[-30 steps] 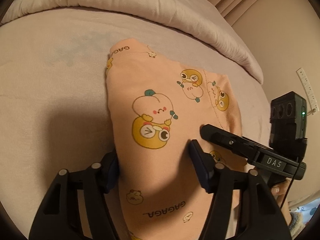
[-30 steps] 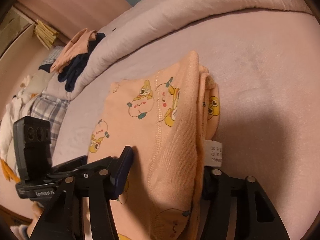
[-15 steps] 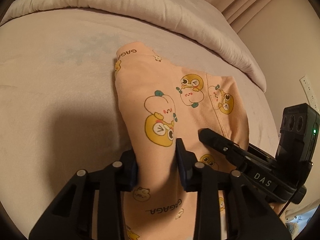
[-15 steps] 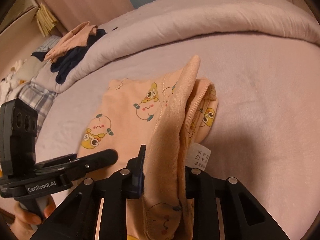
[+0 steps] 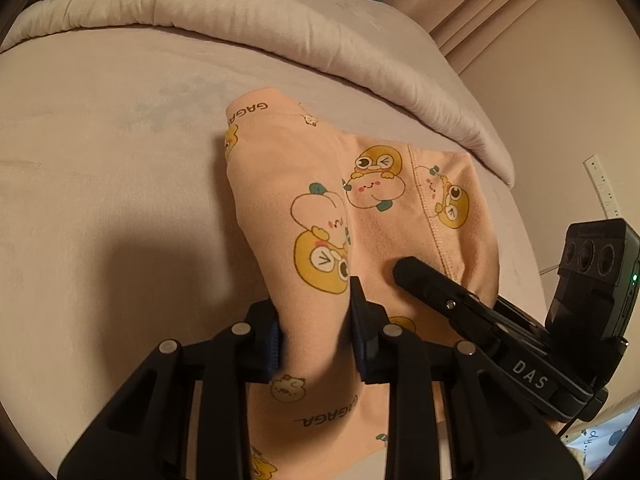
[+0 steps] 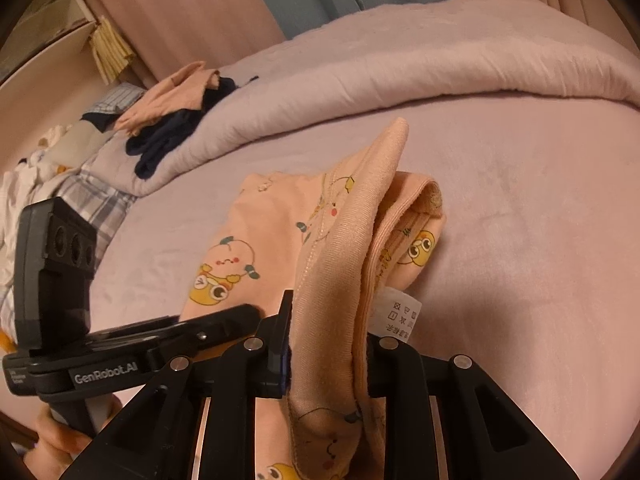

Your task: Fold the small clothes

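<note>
Two sets of jaws have just closed: left gripper (image 5: pixel 314 322) and right gripper (image 6: pixel 326 344) each pinch a ridge of the garment (image 5: pixel 360 216), which trails ahead onto the bed (image 5: pixel 100 152). Uneven lifting could skew the fold; a shallow pinch might slip.

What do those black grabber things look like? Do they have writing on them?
Both are black. The left tool has two fingers with dark blue pads and round silver screws. The right tool looks the same. Each carries a boxy black block with round lenses, one showing a green light. White lettering reads "DAS" on the right one and "GenRobot.AI" on the left.
</note>
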The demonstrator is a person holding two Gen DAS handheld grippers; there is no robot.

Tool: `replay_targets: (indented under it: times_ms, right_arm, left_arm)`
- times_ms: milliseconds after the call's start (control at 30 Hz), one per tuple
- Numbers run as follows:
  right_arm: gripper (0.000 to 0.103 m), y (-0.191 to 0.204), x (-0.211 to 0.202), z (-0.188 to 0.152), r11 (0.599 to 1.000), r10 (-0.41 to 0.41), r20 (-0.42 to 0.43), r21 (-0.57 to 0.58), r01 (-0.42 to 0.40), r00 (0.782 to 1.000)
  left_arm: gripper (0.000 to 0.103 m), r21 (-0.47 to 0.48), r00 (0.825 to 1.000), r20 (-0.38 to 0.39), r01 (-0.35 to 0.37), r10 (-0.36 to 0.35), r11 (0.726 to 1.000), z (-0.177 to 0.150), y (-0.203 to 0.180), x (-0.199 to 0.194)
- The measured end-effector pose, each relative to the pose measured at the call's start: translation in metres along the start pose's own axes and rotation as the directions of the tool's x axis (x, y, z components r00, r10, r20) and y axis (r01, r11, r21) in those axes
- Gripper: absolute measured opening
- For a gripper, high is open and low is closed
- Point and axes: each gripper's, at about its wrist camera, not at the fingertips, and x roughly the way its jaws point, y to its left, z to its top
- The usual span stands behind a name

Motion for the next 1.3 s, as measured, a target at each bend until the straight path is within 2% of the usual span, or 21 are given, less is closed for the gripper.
replay_targets:
  times_ms: [300,700,1000,1300]
  right_arm:
    - [0.024,0.014,-0.026,-0.024,1.0,0.027,0.0,-0.011,-0.027,1.0]
    - [0.024,0.038,-0.048,-0.064,0.998,0.052,-0.028,-0.038,-0.053,0.998]
    - [0.024,0.057,-0.074,-0.088,0.996,0.058,-0.02,-0.068,-0.059,0.998]
    - [0.024,0.077,-0.098,-0.106,0.992,0.062,0.006,-0.11,-0.061,0.998]
  left_arm:
    - [0.027,-0.009,0.999,0.012,0.041,-0.041,0.999,-0.037,-0.008,-0.029]
    - [0.027,0.014,1.0,0.011,0.001,-0.002,1.0,-0.094,-0.018,-0.066]
    - [0.027,0.021,0.999,0.022,0.024,-0.024,0.999,-0.131,-0.03,-0.094]
    - [0.026,0.037,0.998,0.057,0.024,-0.026,0.999,-0.152,-0.04,-0.121]
